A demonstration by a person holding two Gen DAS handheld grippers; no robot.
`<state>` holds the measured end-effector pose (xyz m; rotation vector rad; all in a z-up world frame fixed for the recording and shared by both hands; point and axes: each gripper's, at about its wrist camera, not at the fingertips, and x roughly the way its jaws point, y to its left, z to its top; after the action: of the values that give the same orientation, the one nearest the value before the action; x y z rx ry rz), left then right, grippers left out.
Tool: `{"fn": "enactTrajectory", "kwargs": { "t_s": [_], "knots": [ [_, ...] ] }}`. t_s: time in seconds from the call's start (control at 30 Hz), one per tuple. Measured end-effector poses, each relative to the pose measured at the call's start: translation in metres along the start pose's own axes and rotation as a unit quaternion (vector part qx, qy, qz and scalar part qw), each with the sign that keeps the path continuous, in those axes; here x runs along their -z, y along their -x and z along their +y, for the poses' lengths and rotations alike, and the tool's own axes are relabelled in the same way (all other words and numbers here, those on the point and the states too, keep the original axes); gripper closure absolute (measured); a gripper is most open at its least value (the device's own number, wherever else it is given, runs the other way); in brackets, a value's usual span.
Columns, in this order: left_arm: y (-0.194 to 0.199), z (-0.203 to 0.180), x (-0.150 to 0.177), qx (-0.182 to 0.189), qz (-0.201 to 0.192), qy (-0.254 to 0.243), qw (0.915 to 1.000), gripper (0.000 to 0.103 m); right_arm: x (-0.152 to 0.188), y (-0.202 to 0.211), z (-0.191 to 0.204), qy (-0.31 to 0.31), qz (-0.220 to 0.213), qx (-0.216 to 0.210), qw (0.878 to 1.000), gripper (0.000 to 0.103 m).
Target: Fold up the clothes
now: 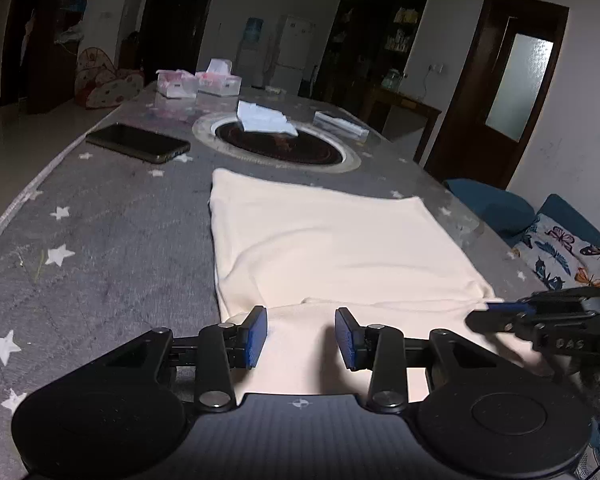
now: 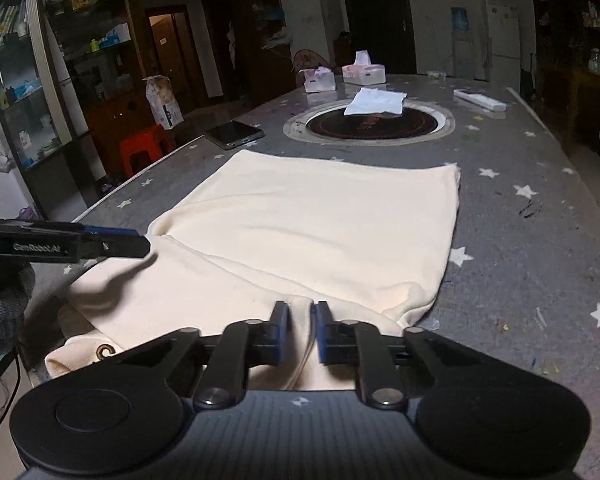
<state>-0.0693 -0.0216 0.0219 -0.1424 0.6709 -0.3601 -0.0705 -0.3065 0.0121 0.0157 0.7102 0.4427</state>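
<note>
A cream garment [image 1: 324, 248] lies partly folded on the grey star-patterned table [image 1: 100, 240], its near part draped over the front edge. My left gripper [image 1: 301, 334] is open, its blue pads either side of the near fold, not gripping. My right gripper [image 2: 302, 330] is nearly shut, pinching a ridge of the cream garment [image 2: 320, 216] at the near edge. The right gripper also shows side-on in the left wrist view [image 1: 496, 314], at the garment's right corner. The left gripper shows side-on in the right wrist view [image 2: 140, 240], at the garment's left side.
A black phone [image 1: 138, 142] lies far left. A round inset burner [image 1: 278, 146] with a white packet [image 1: 266, 118] sits beyond the garment. Tissue boxes [image 1: 198, 82] and a white bar [image 1: 340, 124] stand at the far end. A blue sofa [image 1: 540, 224] is right of the table.
</note>
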Motion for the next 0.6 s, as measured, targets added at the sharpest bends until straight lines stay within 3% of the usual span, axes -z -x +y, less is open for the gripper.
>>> {"fn": "enactTrajectory", "kwargs": {
  "t_s": [0.27,0.4,0.5,0.6],
  "knots": [
    [0.005,-0.007,0.002,-0.01,-0.002,-0.03,0.9995,0.063,0.002,0.004,0.002,0.02,0.005,0.019,1.0,0.094],
    [0.024,-0.019,0.003,0.001,-0.014,-0.057,0.9983,0.063,0.0,0.024,0.009,0.036,-0.02,0.026,0.999,0.092],
    [0.035,-0.029,0.008,0.011,-0.016,-0.09,0.9957,0.063,0.002,0.039,0.019,0.064,-0.024,-0.001,0.998,0.092],
    [0.038,-0.035,0.014,0.016,-0.006,-0.103,0.9946,0.063,0.012,0.038,0.026,0.083,-0.003,-0.023,0.996,0.092]
  ]
}}
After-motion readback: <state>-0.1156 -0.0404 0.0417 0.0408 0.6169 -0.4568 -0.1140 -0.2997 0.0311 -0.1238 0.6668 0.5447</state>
